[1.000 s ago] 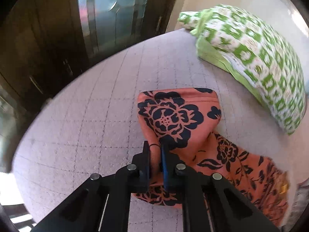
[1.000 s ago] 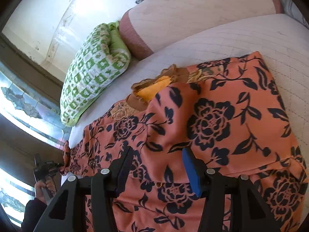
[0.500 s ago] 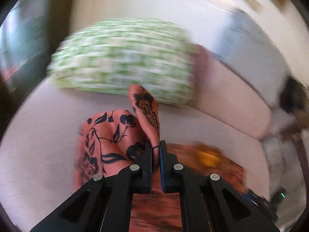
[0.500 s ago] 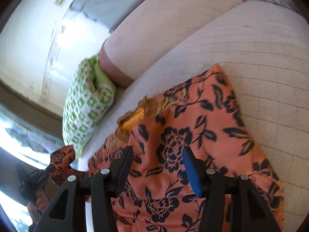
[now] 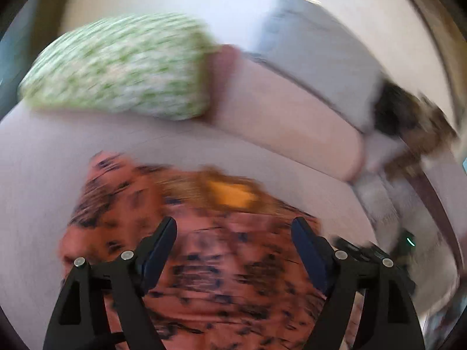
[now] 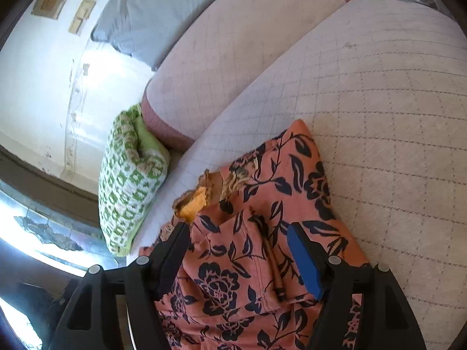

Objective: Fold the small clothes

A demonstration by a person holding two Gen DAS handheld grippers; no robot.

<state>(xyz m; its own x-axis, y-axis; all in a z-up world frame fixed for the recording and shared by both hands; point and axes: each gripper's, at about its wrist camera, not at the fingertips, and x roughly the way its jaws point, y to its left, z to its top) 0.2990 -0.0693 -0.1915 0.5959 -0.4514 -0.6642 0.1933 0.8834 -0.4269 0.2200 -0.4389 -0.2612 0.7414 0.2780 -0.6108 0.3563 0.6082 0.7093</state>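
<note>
Top [image 6: 256, 250] flat on bed [image 6: 379, 93], just right of green pillow [image 6: 131, 186], one side folded over middle. Left gripper [image 5: 233, 233] and right gripper [image 6: 238, 240] both spread wide above top, gripping nothing; probably lining up next fold.

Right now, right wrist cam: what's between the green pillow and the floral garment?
Only a bare strip of quilted bedcover separates the green pillow from the floral garment. Right wrist view shows it sharply; left wrist view is blurred.
</note>
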